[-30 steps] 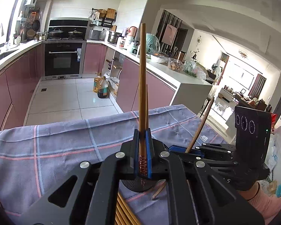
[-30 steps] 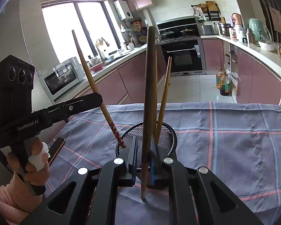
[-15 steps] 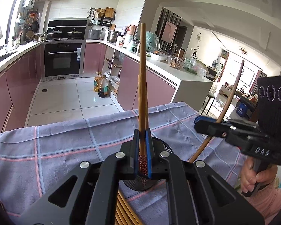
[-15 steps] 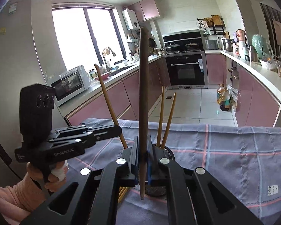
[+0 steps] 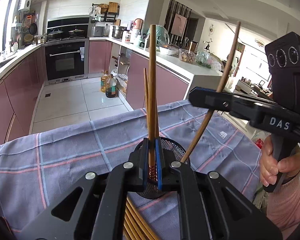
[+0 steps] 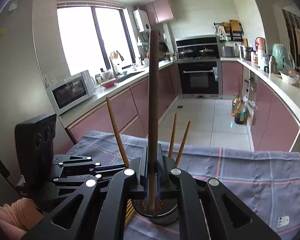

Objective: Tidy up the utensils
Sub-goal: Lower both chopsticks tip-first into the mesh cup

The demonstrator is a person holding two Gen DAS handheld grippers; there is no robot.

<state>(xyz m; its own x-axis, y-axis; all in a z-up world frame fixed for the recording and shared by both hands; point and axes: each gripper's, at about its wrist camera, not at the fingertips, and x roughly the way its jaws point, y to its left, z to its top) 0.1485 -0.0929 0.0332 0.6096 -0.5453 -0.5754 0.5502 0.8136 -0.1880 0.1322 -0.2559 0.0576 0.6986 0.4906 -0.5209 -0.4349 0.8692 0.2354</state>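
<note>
My left gripper (image 5: 152, 166) is shut on a light wooden chopstick (image 5: 152, 80) that stands upright, its patterned lower end over the black mesh holder (image 5: 174, 150). Two more chopsticks (image 5: 145, 92) stand in that holder. My right gripper (image 5: 200, 99) comes in from the right, shut on a darker chopstick (image 5: 228, 66) whose lower end slants down to the holder's rim. In the right wrist view, the right gripper (image 6: 152, 172) grips that dark chopstick (image 6: 153, 100) above the holder (image 6: 162, 214). The left gripper (image 6: 126, 167) sits to its left.
Several loose chopsticks (image 5: 134, 220) lie on the blue checked cloth (image 5: 60, 150) just in front of the holder. A hand in a pink sleeve (image 5: 280, 200) holds the right gripper. Beyond the table's far edge lie the kitchen floor and pink cabinets (image 5: 10, 100).
The right gripper has risen with its chopstick, which now stands higher over the holder. The left gripper and its chopstick have hardly moved.
</note>
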